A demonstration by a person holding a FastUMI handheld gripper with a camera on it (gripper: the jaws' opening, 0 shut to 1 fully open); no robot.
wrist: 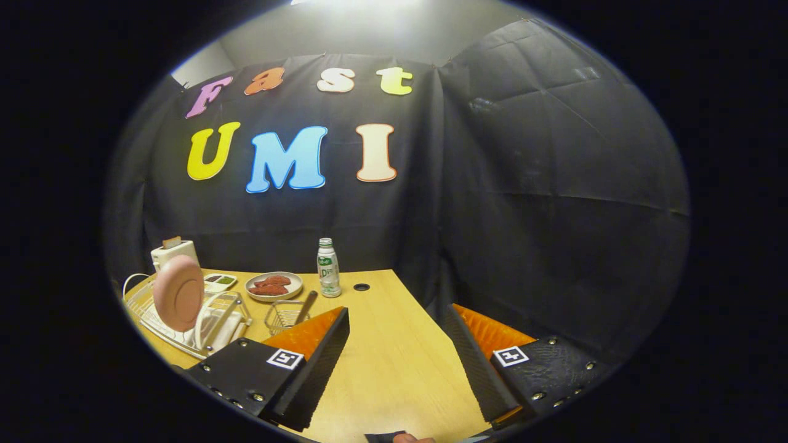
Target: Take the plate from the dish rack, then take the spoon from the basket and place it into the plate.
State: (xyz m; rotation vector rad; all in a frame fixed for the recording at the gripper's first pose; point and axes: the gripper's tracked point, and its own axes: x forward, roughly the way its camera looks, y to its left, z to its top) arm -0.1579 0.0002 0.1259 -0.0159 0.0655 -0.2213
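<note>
Gripper (394, 363): its fingers are standing wide apart over the bare wooden table (394, 369), holding nothing.
Basket (287, 315): a small wire basket is sitting just beyond the left finger, which is hiding its near edge.
Spoon (306, 307): it is leaning in the basket with the handle sticking up; the bowl end is lost among the wires. It is looking thin, stiff and light, probably slick, so the upper handle seems the place to pinch.
Dish rack (203, 326): it is lying left of the basket, near the table's edge, and its far side is hard to make out.
Plate (178, 293): the pink plate is standing on edge in the rack. It is likely rigid, smooth and breakable; the exposed upper rim is offering the clearest grip, while its foot is sitting hidden behind the rack.
Farther back: a dish of reddish food (273, 285), a bottle (328, 268) and a white appliance (174, 252) are standing by the wall.
</note>
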